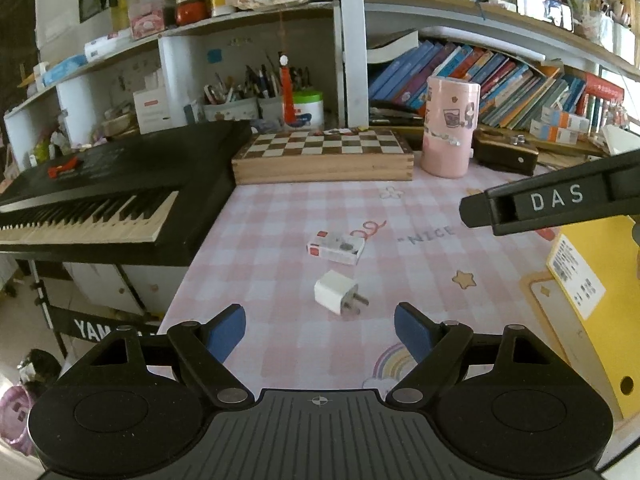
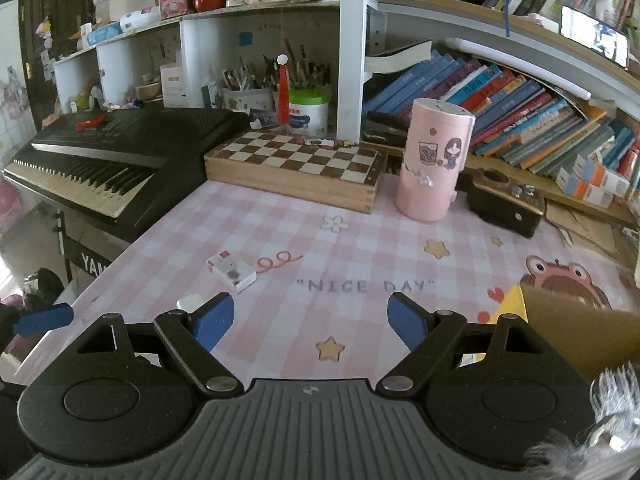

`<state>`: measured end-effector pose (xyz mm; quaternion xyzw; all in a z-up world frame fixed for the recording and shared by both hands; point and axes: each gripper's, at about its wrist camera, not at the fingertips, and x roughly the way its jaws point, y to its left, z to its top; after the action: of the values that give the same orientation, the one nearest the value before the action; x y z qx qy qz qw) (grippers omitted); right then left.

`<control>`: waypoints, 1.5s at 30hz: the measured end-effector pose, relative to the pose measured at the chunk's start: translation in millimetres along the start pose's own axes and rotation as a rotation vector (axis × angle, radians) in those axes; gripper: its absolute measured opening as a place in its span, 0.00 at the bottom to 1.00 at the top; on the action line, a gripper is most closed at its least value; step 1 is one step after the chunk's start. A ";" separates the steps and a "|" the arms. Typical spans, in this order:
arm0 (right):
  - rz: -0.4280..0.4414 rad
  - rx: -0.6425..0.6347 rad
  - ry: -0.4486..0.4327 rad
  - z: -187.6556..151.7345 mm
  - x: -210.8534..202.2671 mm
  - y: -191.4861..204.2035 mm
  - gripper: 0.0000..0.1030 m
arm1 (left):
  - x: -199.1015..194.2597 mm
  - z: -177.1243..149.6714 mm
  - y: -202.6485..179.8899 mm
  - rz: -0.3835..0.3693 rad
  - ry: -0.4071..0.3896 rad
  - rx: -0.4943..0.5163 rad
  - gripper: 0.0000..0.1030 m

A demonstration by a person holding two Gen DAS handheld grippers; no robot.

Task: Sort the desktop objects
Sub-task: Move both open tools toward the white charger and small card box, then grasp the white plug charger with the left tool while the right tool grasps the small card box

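Note:
A white plug adapter [image 1: 336,295] lies on the pink checked desk mat [image 1: 280,220], just ahead of my open left gripper [image 1: 320,330] and between its blue pads. A small white and red box [image 1: 337,247] lies a little farther on. In the right wrist view the box [image 2: 232,270] is ahead to the left, and the adapter [image 2: 191,303] peeks out behind the left pad. My right gripper [image 2: 310,326] is open and empty above the mat. Its black side marked DAS [image 1: 556,200] shows at the right of the left wrist view.
A black keyboard [image 1: 112,196] borders the mat on the left. A wooden chessboard box [image 1: 324,156], a pink cylinder [image 1: 450,126] and a dark box [image 1: 506,152] stand at the back before bookshelves. A yellow box [image 1: 592,296] lies at the right.

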<state>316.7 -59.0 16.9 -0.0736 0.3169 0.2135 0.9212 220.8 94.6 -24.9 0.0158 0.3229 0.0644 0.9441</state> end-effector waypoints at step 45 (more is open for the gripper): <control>0.203 -0.119 0.121 27.5 111.3 23.0 0.73 | 68.6 6.8 22.3 0.088 0.124 -0.131 0.34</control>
<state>400.6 7.7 -29.9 -0.1082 0.3645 0.3192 0.8681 276.2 125.9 -59.6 -0.0357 0.3750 0.1275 0.9175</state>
